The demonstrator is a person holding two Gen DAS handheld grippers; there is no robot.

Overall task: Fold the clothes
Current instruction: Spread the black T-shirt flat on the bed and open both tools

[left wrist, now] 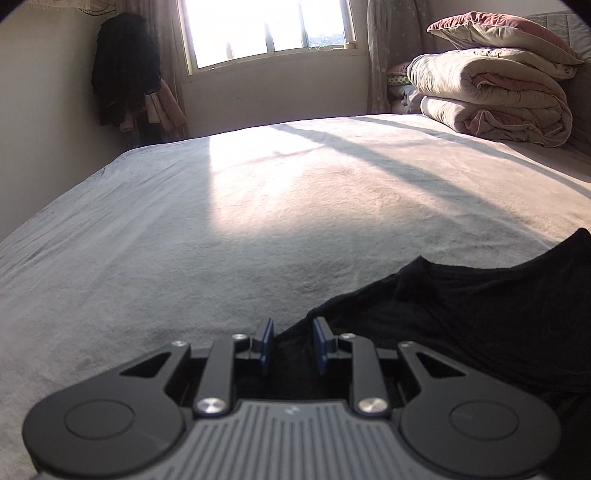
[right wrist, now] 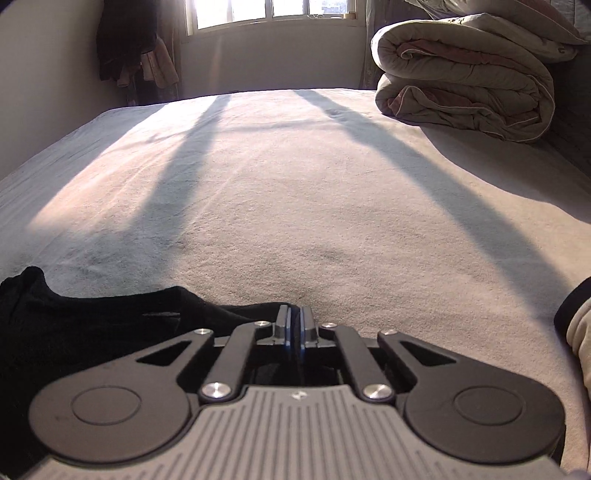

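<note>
I hold both hand-held grippers tilted downward over the near edge of the bed [left wrist: 184,221], pointing toward the window [left wrist: 266,29]. The left hand-held gripper [left wrist: 291,343] stands partly open, its blue pads astride an edge of the black garment [left wrist: 461,314]; the right hand-held gripper [right wrist: 295,332] is pinched closed at the garment's other edge. The garment lies crumpled at the bed's near edge, its long axis running between the two grippers.
</note>
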